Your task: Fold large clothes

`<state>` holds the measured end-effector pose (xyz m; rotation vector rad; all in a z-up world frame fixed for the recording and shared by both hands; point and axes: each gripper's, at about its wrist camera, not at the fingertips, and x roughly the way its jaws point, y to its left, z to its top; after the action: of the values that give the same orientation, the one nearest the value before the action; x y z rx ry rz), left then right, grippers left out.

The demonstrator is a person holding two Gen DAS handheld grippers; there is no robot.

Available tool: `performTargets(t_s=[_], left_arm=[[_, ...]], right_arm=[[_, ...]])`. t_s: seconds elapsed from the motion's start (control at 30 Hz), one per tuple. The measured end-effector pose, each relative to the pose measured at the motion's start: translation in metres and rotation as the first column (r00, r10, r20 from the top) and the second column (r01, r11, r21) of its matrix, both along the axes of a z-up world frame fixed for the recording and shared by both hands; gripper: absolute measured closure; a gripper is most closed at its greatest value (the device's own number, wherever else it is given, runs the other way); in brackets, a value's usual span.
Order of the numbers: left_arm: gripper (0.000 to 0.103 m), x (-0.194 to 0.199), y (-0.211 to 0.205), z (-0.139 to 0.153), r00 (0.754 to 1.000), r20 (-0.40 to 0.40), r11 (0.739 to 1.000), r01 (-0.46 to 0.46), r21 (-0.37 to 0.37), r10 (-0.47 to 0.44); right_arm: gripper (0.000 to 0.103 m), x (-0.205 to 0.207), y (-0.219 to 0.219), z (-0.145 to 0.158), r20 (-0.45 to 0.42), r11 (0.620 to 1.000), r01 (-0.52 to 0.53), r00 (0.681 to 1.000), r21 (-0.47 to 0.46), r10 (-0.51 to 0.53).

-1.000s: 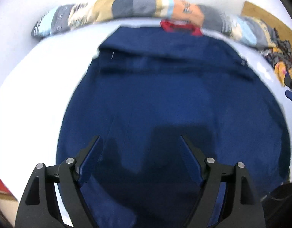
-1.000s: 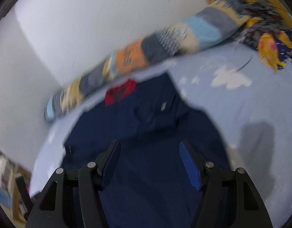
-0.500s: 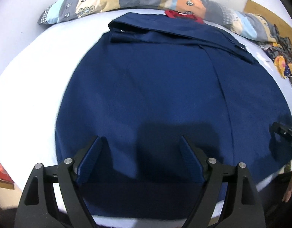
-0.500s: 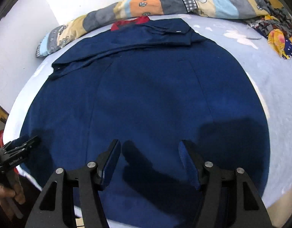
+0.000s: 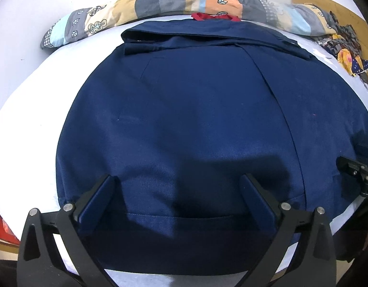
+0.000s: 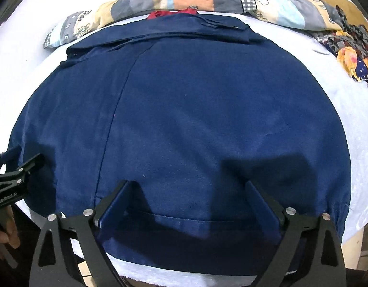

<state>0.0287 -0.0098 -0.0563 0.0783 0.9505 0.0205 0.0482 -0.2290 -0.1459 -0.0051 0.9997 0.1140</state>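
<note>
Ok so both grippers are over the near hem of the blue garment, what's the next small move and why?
Probably lower both and pinch the near hem. The navy garment lies spread flat on the bed, sleeves folded across its far end, and the left gripper and right gripper hover open above that hem, holding nothing.

both grippers are drawing back toward the near hem of the garment [image 5: 191, 124]: a second ago the left gripper [image 5: 176, 191] and right gripper [image 6: 188, 196] were hanging over its middle, now they are hovering wide apart at the hem, and the views are sharpening from blur.
</note>
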Motion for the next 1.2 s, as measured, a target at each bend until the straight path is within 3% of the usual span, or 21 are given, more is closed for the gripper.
performTargets(t_s=[0.43, 0.67, 0.77, 0.8, 0.83, 0.97, 1.2], left_arm=[[0.000, -0.008, 0.000, -0.002, 1.000, 0.028, 1.000, -0.013, -0.010, 0.013], [0.000, -0.012, -0.002, -0.001, 0.998, 0.057, 1.000, 0.003, 0.005, -0.004], [0.000, -0.012, -0.004, 0.003, 0.999, 0.053, 1.000, 0.004, 0.016, -0.005], [0.000, -0.014, -0.005, 0.006, 0.998, 0.060, 1.000, 0.005, 0.014, -0.006], [0.000, -0.015, -0.007, 0.008, 0.998, 0.069, 1.000, 0.006, 0.018, -0.008], [0.000, -0.017, -0.014, 0.004, 0.997, 0.068, 0.998, 0.034, 0.058, -0.038], [0.000, -0.017, -0.014, 0.000, 0.996, 0.078, 0.998, 0.036, 0.051, -0.040]], right_arm=[[0.004, -0.008, 0.006, -0.005, 0.073, 1.000, 0.010, 0.997, -0.005, -0.010], [0.001, -0.005, 0.012, -0.004, 0.034, 0.998, -0.015, 0.999, -0.059, 0.017], [0.010, -0.009, 0.012, 0.003, 0.038, 0.996, 0.002, 0.999, -0.090, 0.002], [0.022, -0.012, 0.012, 0.008, 0.058, 0.995, 0.005, 0.998, -0.101, 0.001], [0.024, -0.015, 0.013, 0.013, 0.083, 0.994, 0.002, 0.997, -0.111, 0.007], [0.024, -0.025, 0.022, 0.028, 0.164, 0.990, -0.036, 0.985, -0.138, 0.059], [0.022, -0.019, 0.035, 0.004, 0.094, 0.983, -0.085, 0.990, -0.161, 0.101]])
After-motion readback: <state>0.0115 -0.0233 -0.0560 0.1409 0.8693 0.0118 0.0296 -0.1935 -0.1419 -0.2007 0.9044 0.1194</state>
